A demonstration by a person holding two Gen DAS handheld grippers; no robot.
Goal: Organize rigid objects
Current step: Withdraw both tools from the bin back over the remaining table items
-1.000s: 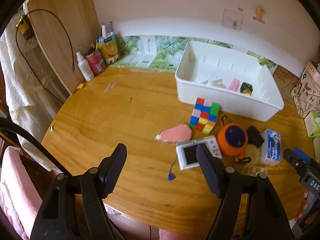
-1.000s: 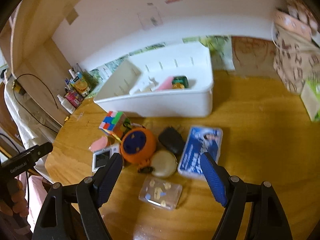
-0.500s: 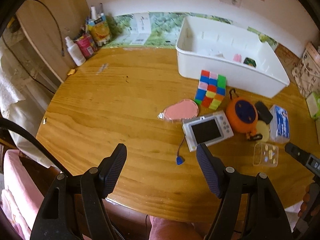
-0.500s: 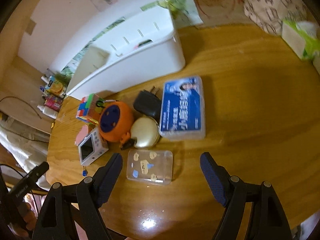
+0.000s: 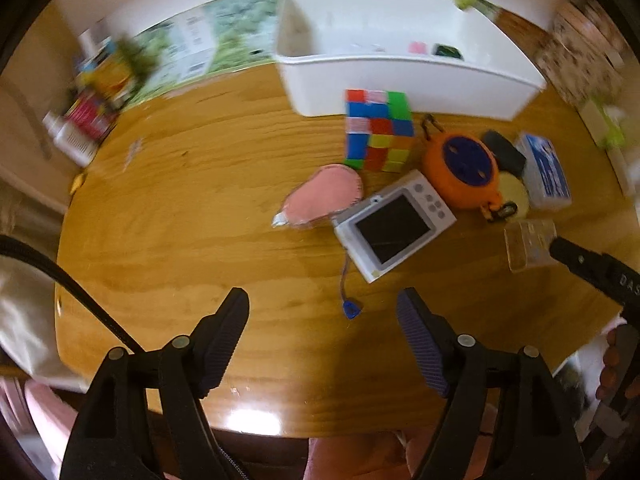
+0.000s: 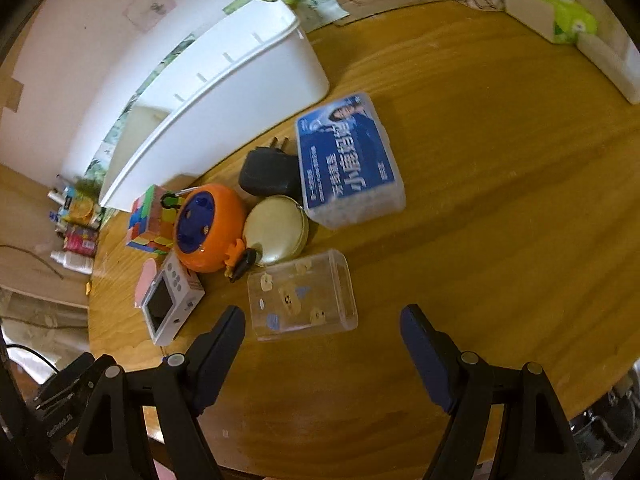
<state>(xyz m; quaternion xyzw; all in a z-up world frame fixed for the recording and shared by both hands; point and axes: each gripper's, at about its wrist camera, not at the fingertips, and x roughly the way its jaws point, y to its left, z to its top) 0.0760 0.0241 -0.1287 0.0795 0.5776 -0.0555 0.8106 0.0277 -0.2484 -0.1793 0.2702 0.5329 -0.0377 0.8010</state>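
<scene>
In the left wrist view, the left gripper (image 5: 323, 312) hung over bare round wooden table (image 5: 192, 208) at lower centre, its jaws widening with nothing between them; the small white digital camera (image 5: 394, 225) lay right of centre with its thin blue wrist cord (image 5: 349, 296) trailing toward the jaws, a probable snag if a finger caught it. The multicoloured puzzle cube (image 5: 378, 130) stood just before the white plastic bin (image 5: 408, 60), and a careless sweep could knock it. The letters "DAS" showed at the right edge; motion blur hid other writing. In the right wrist view, the right gripper (image 6: 322, 326) stood spread and empty, the clear rectangular plastic box with cartoon stickers (image 6: 302, 296) just ahead; its smooth walls might slip or skid into the cream round compact (image 6: 276, 230). The blue-labelled clear case (image 6: 348, 160) bore print I could not read.
</scene>
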